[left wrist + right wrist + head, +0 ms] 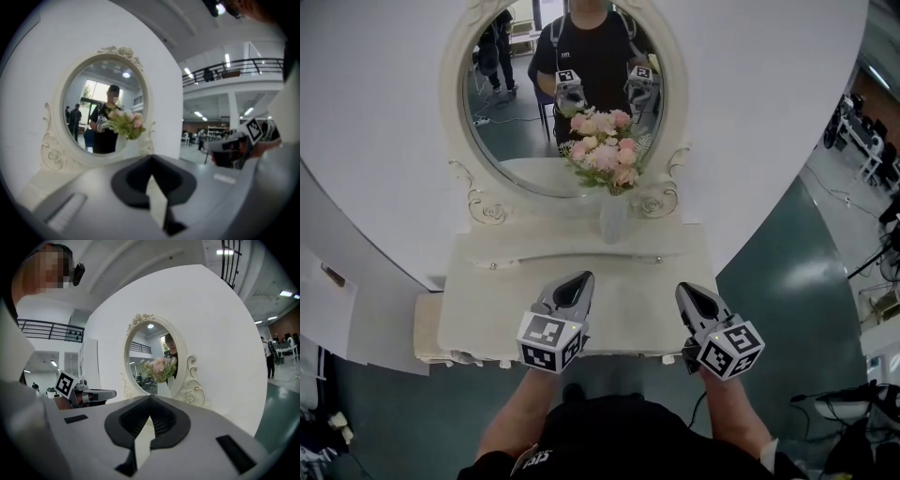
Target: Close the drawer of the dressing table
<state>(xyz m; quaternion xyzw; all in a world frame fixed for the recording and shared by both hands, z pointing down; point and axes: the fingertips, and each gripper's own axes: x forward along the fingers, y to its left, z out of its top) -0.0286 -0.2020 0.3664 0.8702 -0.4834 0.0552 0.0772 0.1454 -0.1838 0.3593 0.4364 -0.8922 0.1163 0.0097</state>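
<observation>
The white dressing table (487, 309) stands against a curved white wall, with an oval mirror (516, 103) and a vase of pink flowers (602, 150) at its back. Its drawer front lies under the near edge; only small knobs (504, 362) show there, and how far the drawer stands out I cannot tell. My left gripper (579, 279) hovers over the front of the tabletop, shut and empty. My right gripper (689, 291) hangs beside it over the right front corner, also shut on nothing. In both gripper views the jaw tips (151, 160) (150, 399) meet and point at the mirror.
A raised back shelf with a curved front (572, 255) runs under the mirror. A low beige piece of furniture (427, 328) stands at the table's left end. Dark green floor (787, 300) lies to the right, with cables and equipment (862, 141) farther off.
</observation>
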